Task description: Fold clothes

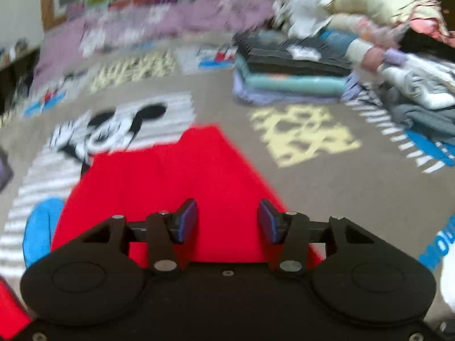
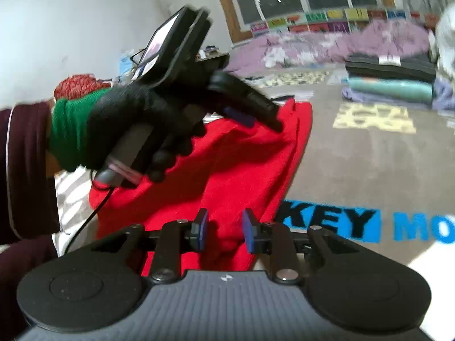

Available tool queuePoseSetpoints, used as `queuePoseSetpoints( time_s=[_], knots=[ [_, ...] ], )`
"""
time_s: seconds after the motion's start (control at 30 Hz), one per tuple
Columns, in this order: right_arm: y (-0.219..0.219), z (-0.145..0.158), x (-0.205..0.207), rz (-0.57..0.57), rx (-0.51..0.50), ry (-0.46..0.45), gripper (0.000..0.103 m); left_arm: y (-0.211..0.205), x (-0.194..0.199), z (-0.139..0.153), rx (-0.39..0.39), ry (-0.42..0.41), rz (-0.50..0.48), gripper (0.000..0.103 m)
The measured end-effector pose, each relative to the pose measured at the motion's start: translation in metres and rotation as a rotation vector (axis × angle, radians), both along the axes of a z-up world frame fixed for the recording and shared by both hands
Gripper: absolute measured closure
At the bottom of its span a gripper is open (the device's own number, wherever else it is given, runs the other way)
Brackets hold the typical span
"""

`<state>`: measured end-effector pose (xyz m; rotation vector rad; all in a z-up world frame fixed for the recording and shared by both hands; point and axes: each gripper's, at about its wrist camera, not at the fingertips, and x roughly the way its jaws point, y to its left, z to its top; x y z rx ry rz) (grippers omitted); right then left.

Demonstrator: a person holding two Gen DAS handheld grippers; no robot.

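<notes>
Bare carpet (image 1: 221, 96) lies beyond both grippers; the red garment (image 1: 182, 187) spreads beneath the parted, empty left gripper (image 1: 227, 221) and right gripper (image 2: 224, 228).

Blurred folded stack (image 1: 290, 71), unreadable.

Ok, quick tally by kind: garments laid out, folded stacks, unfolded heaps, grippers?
Red garment laid out: 1
Folded stack: 1
Unfolded heap: 1
Grippers: 2, left gripper and right gripper, jaws open
Total: 5
</notes>
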<state>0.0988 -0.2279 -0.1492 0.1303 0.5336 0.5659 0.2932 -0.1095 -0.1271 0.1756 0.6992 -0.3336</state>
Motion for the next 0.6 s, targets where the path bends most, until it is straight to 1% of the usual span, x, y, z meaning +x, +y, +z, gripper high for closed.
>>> queuePoseSetpoints(
  time_s=[0.07,0.1,0.13,0.17,0.2,0.23,0.33,0.37,0.4,0.5,0.6],
  knots=[
    [0.007,-0.002,-0.004,-0.011,-0.039,-0.017,0.074,-0.009,0.005,-0.006,0.034,0.008,-0.002,0.056],
    [0.01,-0.003,-0.004,-0.01,-0.052,-0.016,0.073,-0.012,0.01,-0.013,0.051,0.038,-0.003,0.056],
    [0.011,-0.005,-0.004,-0.009,-0.054,-0.011,0.072,-0.012,0.011,-0.018,0.048,0.042,-0.008,0.055],
    [0.011,-0.005,-0.004,-0.006,-0.048,-0.008,0.07,-0.01,0.013,-0.017,0.042,0.049,-0.011,0.055],
    [0.01,-0.006,-0.003,-0.004,-0.043,-0.004,0.069,-0.008,0.014,-0.013,0.034,0.06,-0.01,0.054],
    [0.01,-0.007,-0.003,-0.001,-0.037,-0.001,0.066,-0.006,0.013,-0.008,0.022,0.065,-0.01,0.054],
    [0.013,-0.008,-0.009,0.01,-0.059,-0.018,0.061,0.012,-0.009,0.007,-0.031,0.028,0.006,0.054],
    [0.013,-0.007,-0.011,0.013,-0.058,-0.025,0.058,0.022,-0.021,0.01,-0.067,0.016,0.02,0.05],
    [0.012,-0.007,-0.014,0.014,-0.05,-0.032,0.057,0.034,-0.033,0.012,-0.114,0.012,0.038,0.044],
    [0.004,0.0,-0.024,0.001,0.003,-0.062,0.056,0.071,-0.068,0.014,-0.248,0.009,0.109,0.042],
    [-0.003,0.009,-0.036,-0.032,0.012,-0.107,0.056,0.112,-0.106,0.014,-0.381,-0.012,0.212,0.042]
  ],
)
